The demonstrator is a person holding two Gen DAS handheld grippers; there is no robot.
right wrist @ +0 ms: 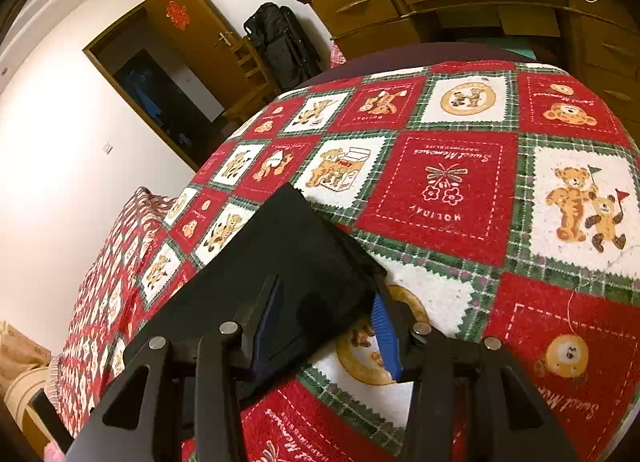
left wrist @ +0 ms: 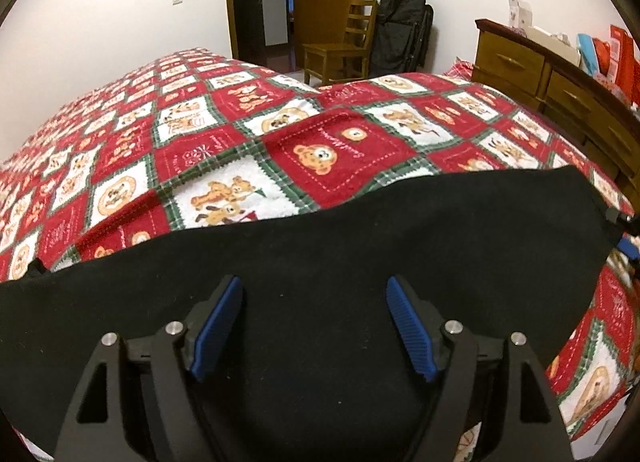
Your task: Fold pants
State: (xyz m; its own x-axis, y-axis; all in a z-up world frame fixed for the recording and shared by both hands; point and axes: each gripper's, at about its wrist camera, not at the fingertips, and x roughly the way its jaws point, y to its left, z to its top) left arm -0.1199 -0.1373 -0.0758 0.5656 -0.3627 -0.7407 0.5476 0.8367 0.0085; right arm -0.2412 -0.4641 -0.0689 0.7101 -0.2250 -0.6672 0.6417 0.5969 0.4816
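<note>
The pants (left wrist: 360,246) are lying flat on the teddy-bear blanket (left wrist: 224,129), apparently spread for folding. The left gripper (left wrist: 314,326) is hovering over the pants, fingers apart, gripping nothing. The right gripper (right wrist: 326,326) is straddling the pants' corner, fingers apart, likely preparing a pinch. The fabric is looking black, smooth, largely unwrinkled.

We see the plain black fabric pants (left wrist: 360,229) spread flat as a wide dark band over the bed. Their far edge runs in a smooth, slightly wavy line. In the right wrist view one squared corner (right wrist: 294,197) points away from us.
</note>
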